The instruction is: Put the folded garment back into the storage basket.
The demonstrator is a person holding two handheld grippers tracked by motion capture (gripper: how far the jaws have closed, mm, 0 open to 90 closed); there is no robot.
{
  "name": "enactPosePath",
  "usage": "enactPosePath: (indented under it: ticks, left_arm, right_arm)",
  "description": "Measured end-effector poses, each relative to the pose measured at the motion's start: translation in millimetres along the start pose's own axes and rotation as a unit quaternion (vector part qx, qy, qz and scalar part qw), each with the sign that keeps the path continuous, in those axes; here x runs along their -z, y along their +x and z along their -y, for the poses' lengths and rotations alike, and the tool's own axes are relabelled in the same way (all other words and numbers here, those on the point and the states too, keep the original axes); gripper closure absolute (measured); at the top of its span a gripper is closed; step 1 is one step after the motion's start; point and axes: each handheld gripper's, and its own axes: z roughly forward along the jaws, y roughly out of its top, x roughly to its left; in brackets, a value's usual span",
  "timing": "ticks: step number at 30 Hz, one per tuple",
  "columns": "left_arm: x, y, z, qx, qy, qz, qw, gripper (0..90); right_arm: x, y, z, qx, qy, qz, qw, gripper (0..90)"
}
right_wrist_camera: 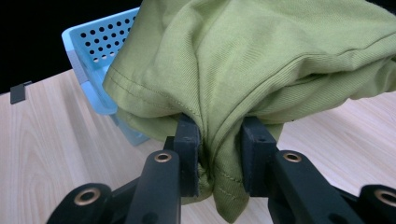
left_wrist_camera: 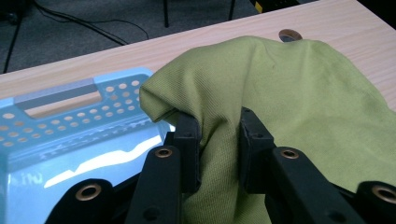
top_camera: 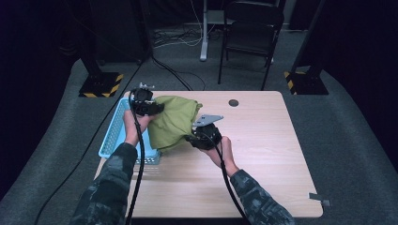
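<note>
Left gripper [top_camera: 157, 108] and right gripper [top_camera: 190, 137] each clamp a fold of the green cloth [top_camera: 173, 121], which hangs bunched between them. Below the left gripper sits the blue perforated basket [top_camera: 112, 133], the cloth draping over its near rim above the wooden table [top_camera: 263, 140].

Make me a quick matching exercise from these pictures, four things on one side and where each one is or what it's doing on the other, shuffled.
Things:
1. green cloth
2. blue basket
3. left gripper
4. folding chair

States or places:
A. on the floor beyond the table
B. at the table's left edge
C. held up between both grippers
D. shut on the cloth beside the basket

Pairs: 1-C, 2-B, 3-D, 4-A
</note>
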Motion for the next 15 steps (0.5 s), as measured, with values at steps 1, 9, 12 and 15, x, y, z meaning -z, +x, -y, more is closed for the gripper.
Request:
enactPosePath:
  ticks: [1,9,12,15]
  left_arm:
    - [1.3,1.3,0.1,0.0,0.0,-0.002,1.0,73.5]
    - [9.2,12.2,4.7,0.009,0.0,-0.013,0.9999,73.5]
    - [11.7,16.0,6.5,0.012,0.001,-0.019,0.9997,73.5]
    - [14.9,19.6,7.8,0.015,0.001,-0.025,0.9996,73.5]
  right_arm:
    - [-1.0,0.7,-1.0,0.001,0.0,-0.001,1.0,71.8]
    - [-10.2,7.1,-7.8,0.007,0.0,-0.011,0.9999,71.8]
    - [-14.5,10.4,-10.5,0.01,0.001,-0.015,0.9998,71.7]
    - [-18.1,12.8,-12.5,0.011,0.0,-0.02,0.9997,71.7]
